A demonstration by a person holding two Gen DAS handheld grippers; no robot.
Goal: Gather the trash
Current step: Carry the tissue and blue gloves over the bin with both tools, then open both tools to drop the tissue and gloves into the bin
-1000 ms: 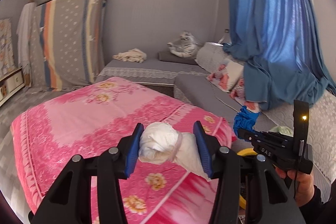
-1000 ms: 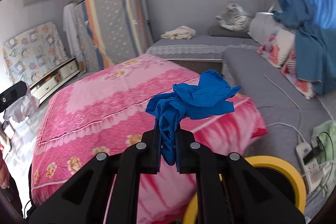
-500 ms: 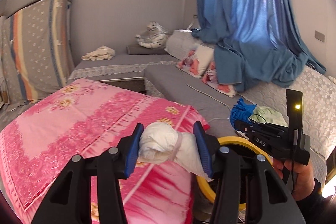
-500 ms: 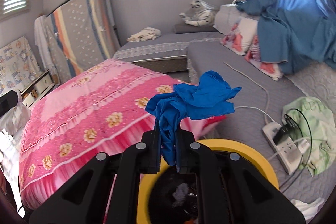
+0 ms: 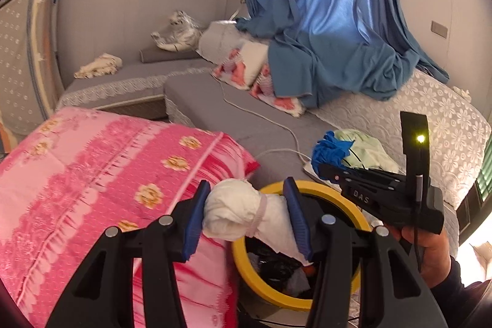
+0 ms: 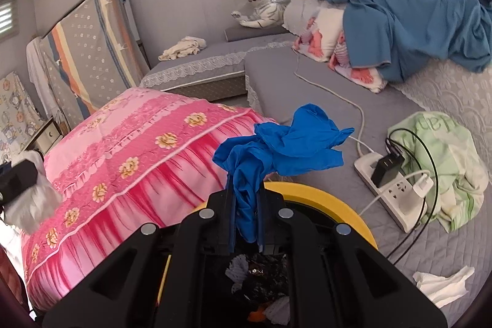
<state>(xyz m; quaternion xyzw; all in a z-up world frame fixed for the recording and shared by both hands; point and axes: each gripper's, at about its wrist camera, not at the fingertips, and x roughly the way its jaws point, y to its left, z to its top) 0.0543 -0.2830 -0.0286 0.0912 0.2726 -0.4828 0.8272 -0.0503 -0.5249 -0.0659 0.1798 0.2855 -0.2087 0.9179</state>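
Far left: pink quilt (image 5: 101, 174), flowered, its corner just beside the bin.

My left claw (image 5: 247, 215) pinches a white wad (image 5: 243, 217), rolled and taped round the middle. Both blue pads press on it, one at each end. The wad hangs over the near-left rim of the yellow bin (image 5: 335, 195); its loose tail points down into the opening.

Bin: yellow rim, dark liner, mixed scraps at the bottom. In the right wrist view the same bin (image 6: 332, 202) sits directly under my fingers.

My right claw (image 6: 246, 205) is pressed together on a blue glove (image 6: 286, 143). The cuff is nipped between the pads; the rest bunches above and forward of the tips, over the bin's far rim. From the left wrist view this claw (image 5: 319, 166) shows side-on, glove (image 5: 330, 148) at its tip, my hand (image 5: 427, 248) on the grip below.

Right of the bin, on the grey mat (image 6: 307, 82): white power strip (image 6: 390, 189) with plugs in it, green cloth (image 6: 446, 149) touching it. Near right edge: a crumpled tissue (image 6: 442, 285) lies on the mat.
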